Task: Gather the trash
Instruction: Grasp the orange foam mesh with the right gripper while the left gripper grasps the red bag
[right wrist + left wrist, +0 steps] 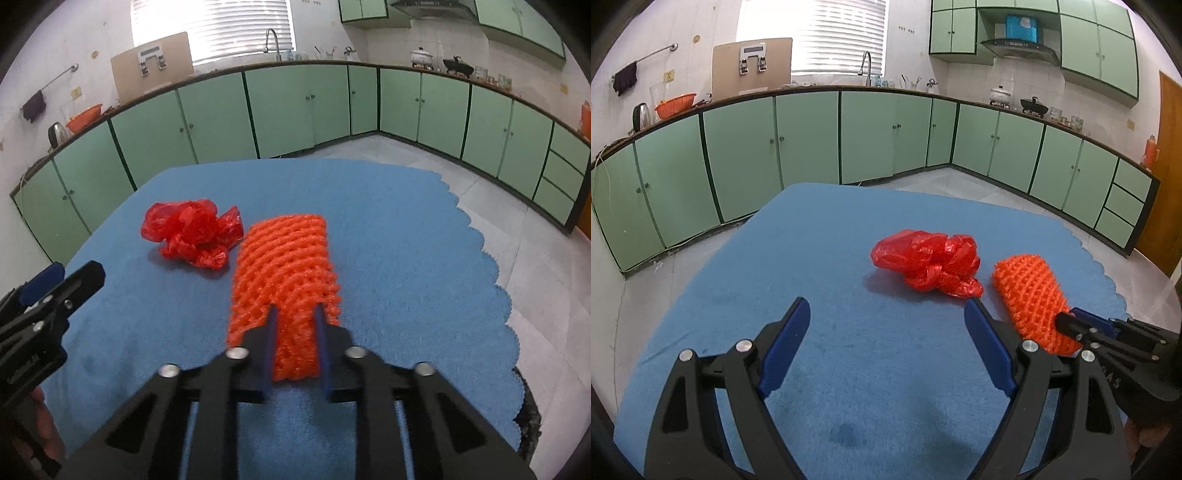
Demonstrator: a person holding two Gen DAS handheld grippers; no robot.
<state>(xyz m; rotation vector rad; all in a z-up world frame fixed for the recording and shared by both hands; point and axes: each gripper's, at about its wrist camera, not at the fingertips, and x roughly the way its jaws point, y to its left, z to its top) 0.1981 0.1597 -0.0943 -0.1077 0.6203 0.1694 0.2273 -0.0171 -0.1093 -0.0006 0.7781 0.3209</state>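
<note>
An orange foam net sleeve lies along the blue cloth. My right gripper is shut on the sleeve's near end. The sleeve also shows in the left wrist view, with the right gripper on it. A crumpled red plastic bag lies on the cloth just left of the sleeve; it also shows in the right wrist view. My left gripper is open and empty, a little short of the bag. It appears at the left edge of the right wrist view.
The blue cloth covers a table with a scalloped right edge. Green kitchen cabinets run along the far walls, with a tiled floor between them and the table.
</note>
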